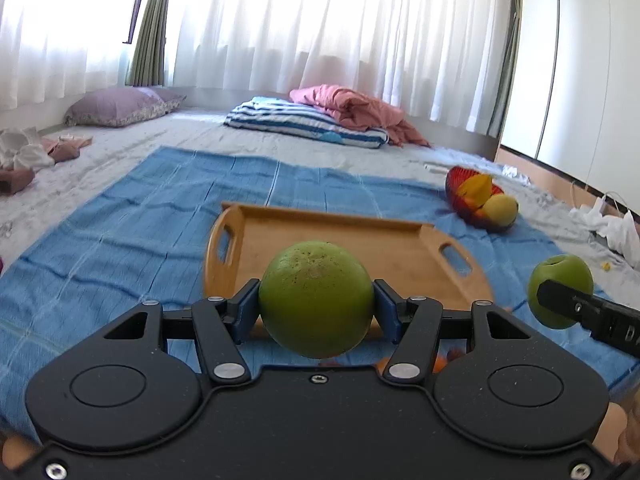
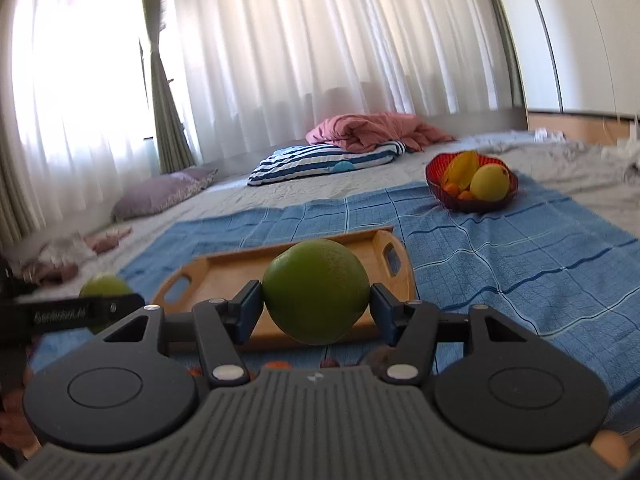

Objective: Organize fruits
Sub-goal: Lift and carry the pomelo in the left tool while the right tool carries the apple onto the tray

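Observation:
My left gripper [image 1: 316, 304] is shut on a green round fruit [image 1: 316, 298] and holds it above the near edge of a wooden tray [image 1: 344, 240]. My right gripper [image 2: 316, 300] is shut on a second green fruit [image 2: 316, 292], also above the tray's [image 2: 224, 276] near edge. Each gripper and its fruit show in the other view: the right one at the right [image 1: 560, 292], the left one at the left [image 2: 105, 288]. A red bowl [image 2: 434, 168] beyond the tray holds a yellow fruit [image 2: 490, 182], a banana-like yellow piece and small orange fruits.
The tray lies on a blue checked cloth [image 1: 120, 240] over a grey mat. Small orange fruits [image 1: 440, 362] lie under the grippers, mostly hidden. Pillows, a striped blanket [image 1: 300, 120] and pink bedding lie by the curtains. Clothes lie at the left and right edges.

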Demonstrator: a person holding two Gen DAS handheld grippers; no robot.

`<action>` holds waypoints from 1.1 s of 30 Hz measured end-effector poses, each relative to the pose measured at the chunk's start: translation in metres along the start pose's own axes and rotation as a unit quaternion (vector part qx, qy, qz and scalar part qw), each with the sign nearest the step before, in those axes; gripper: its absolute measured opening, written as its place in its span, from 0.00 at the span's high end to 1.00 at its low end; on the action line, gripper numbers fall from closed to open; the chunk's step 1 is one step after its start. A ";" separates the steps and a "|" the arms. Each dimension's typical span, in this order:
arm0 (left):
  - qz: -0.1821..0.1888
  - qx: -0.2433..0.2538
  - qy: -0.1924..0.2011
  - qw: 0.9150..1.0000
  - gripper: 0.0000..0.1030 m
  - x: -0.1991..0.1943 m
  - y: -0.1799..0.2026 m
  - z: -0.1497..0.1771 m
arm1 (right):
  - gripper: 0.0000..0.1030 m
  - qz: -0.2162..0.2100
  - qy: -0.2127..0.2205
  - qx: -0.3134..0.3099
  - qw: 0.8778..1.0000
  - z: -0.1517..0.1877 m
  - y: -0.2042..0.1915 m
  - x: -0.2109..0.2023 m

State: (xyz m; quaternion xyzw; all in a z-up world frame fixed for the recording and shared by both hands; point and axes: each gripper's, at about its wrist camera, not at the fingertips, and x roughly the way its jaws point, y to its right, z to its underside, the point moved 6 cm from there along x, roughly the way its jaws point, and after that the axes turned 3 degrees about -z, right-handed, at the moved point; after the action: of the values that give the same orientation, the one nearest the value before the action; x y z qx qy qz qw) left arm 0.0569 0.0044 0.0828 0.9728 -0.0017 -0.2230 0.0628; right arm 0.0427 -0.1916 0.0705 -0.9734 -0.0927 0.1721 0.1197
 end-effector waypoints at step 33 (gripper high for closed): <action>-0.041 -0.048 -0.108 0.992 0.45 0.252 -0.030 -0.076 | 0.41 -0.004 -0.128 0.087 0.988 -0.045 0.072 0.276</action>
State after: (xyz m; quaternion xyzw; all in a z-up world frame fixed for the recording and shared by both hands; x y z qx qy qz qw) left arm 0.3160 0.0357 0.0375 0.9383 0.0425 -0.3287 0.0991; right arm 0.3243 -0.2086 0.0062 -0.9288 -0.0955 0.3024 0.1916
